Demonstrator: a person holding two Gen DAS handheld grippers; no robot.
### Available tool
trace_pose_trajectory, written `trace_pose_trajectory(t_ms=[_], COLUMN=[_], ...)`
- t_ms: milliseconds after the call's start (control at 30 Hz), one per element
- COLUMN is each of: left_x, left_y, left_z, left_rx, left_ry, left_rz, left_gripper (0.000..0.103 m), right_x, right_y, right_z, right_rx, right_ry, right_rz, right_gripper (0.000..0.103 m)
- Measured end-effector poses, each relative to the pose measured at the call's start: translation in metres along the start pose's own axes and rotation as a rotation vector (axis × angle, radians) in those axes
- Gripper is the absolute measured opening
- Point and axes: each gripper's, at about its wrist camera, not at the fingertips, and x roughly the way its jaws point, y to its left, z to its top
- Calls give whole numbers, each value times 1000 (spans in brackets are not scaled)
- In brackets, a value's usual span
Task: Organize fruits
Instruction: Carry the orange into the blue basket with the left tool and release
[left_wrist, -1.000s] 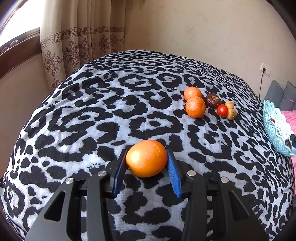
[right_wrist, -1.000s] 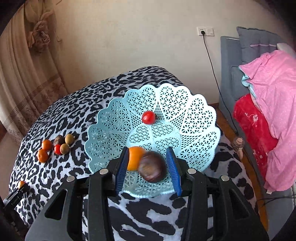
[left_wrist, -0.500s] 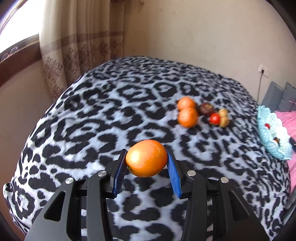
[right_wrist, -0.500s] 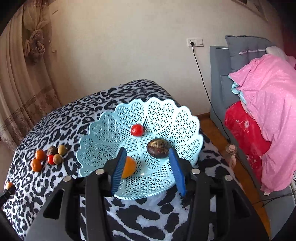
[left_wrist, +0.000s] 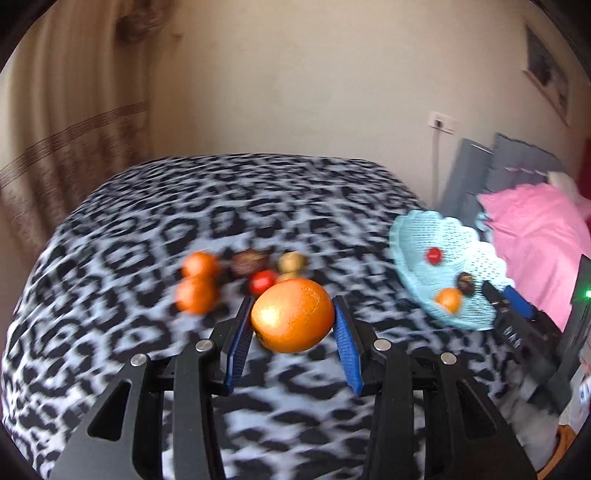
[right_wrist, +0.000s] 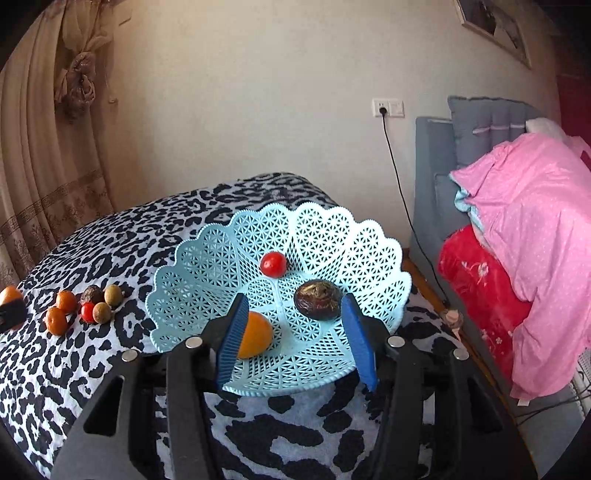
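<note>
Left wrist view: left hand-held gripper (left_wrist: 291, 332) is clamped on an orange (left_wrist: 292, 320), raised above the bedspread (left_wrist: 147, 332).

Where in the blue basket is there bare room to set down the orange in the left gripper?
The basket is bare across its far and left lobes, behind the red fruit. The near side is crowded: the orange in the basket, the dark fruit and the open right gripper. The left gripper grips its orange.

Orange (left_wrist: 291, 320) held above cloth; pale-blue basket (right_wrist: 221, 258) holds three fruits.
</note>
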Motion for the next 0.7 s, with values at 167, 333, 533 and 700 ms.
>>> trace_pose_trajectory(t_ms=[167, 333, 533, 700], left_x=[24, 56, 87, 96], left_y=[-45, -77, -101, -106], left_z=[14, 24, 24, 24], left_rx=[77, 97, 111, 102], left_ry=[9, 63, 116, 92], left_rz=[-80, -142, -182, -172], left_gripper=[43, 43, 43, 44], right_x=[-1, 3, 5, 7], right_y=[-7, -13, -15, -15], right_z=[0, 0, 0, -1], right_rx=[40, 78, 97, 105], right_ry=[-5, 9, 16, 23], right_rz=[-1, 0, 5, 5], right_gripper=[60, 60, 60, 60])
